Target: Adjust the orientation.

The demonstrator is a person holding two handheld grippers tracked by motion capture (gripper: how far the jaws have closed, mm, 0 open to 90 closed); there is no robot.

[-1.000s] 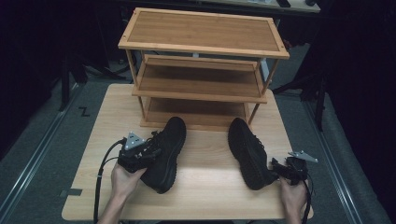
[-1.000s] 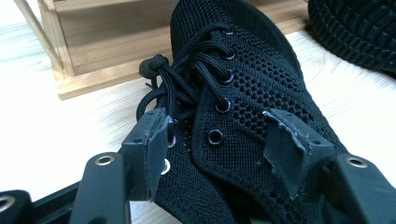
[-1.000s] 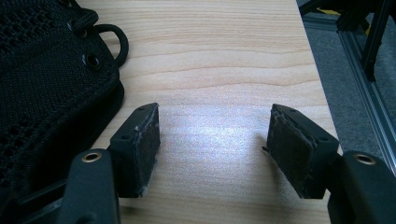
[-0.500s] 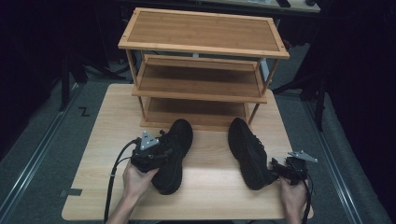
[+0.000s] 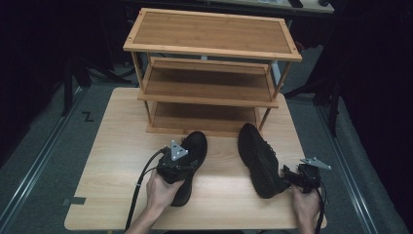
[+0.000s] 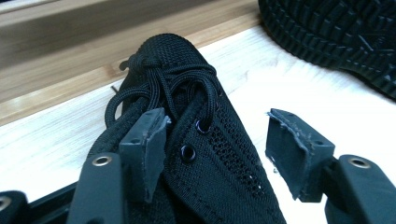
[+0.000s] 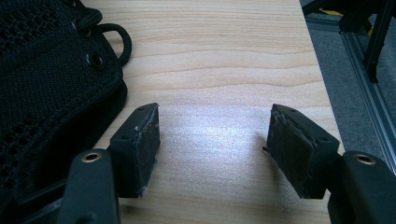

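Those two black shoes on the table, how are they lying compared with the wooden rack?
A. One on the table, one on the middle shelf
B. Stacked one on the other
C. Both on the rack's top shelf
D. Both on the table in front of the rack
D: the left shoe and the right shoe both lie on the table, apart, toes toward the shoe rack, whose shelves hold nothing.

The left tongs stand apart, just having widened, around the laced top of a black mesh shoe: one jaw touches its side, the other stands clear. At 1 o'clock, a second shoe's treaded sole rests on the table.
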